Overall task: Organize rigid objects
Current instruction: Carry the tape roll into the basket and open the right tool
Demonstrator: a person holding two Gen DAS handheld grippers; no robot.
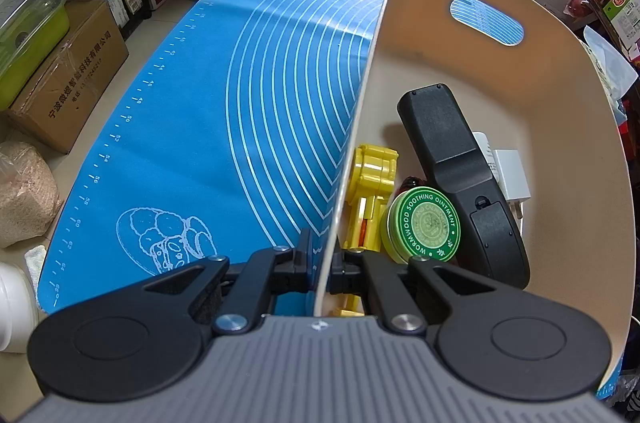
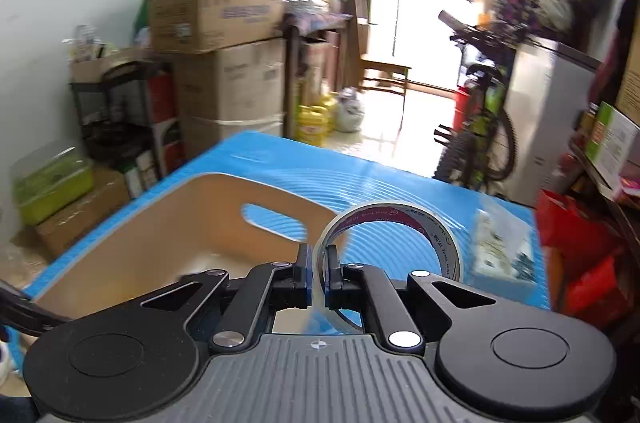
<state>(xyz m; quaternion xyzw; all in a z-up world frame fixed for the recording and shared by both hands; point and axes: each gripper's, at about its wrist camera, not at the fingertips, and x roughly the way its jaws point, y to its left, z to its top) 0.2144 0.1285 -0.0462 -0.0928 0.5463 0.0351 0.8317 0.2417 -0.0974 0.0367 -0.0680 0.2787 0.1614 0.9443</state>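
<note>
A beige bin (image 1: pixel 560 71) with a slot handle stands on the blue mat (image 1: pixel 240 83). My left gripper (image 1: pixel 323 263) is shut on the bin's near wall, one finger inside and one outside. Inside lie a black remote (image 1: pixel 452 159), a green ointment tin (image 1: pixel 424 225), a yellow toy (image 1: pixel 370 191) and a white charger (image 1: pixel 510 175). In the right wrist view my right gripper (image 2: pixel 318 269) is shut on a roll of clear tape (image 2: pixel 432 223), held above the mat beside the bin (image 2: pixel 152 223). The view is blurred.
A small white packet (image 2: pixel 502 247) lies on the mat (image 2: pixel 380 179) to the right of the tape. Cardboard boxes (image 2: pixel 224 19), a black shelf (image 2: pixel 120 111) and a bicycle (image 2: pixel 480 135) stand around the table. A green lidded box (image 1: pixel 28 39) sits on a carton at left.
</note>
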